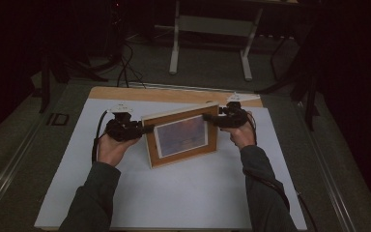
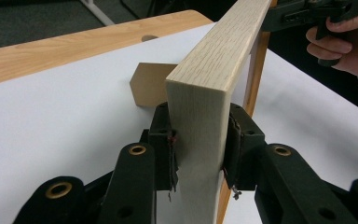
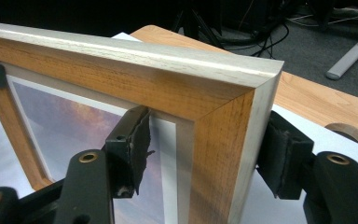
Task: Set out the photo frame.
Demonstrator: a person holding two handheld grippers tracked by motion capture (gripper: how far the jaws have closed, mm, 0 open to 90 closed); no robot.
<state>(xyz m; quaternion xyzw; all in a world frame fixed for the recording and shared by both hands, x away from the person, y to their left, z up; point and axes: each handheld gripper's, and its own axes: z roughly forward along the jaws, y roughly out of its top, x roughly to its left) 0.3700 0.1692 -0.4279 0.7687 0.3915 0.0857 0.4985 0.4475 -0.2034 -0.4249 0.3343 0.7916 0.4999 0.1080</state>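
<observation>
Picture frame stands upright on the white sheet covering the bench, mid-bench, glass face toward me, tilted back a little. My left gripper has it by the left edge: in the left gripper view the jaws sit either side of the pale wood side rail, pads pressed against both faces, partly closed on it. My right gripper is at the upper right corner; in the right gripper view the jaws straddle that corner, one pad over the front near the glass, the other behind. I see a sliver of gap on each side, so it is not clamped yet.

Handling, my guess: stiff wooden frame, moderate weight, won't flex. The glass front is the fragile part and likely slick, so keep pads on wood, not glass. Best hold is the side rails, opposite edges, as I have them now. A brown easel stand sticks out behind the frame; it could snag or fold if I drag the frame. Lift level, both hands together.
</observation>
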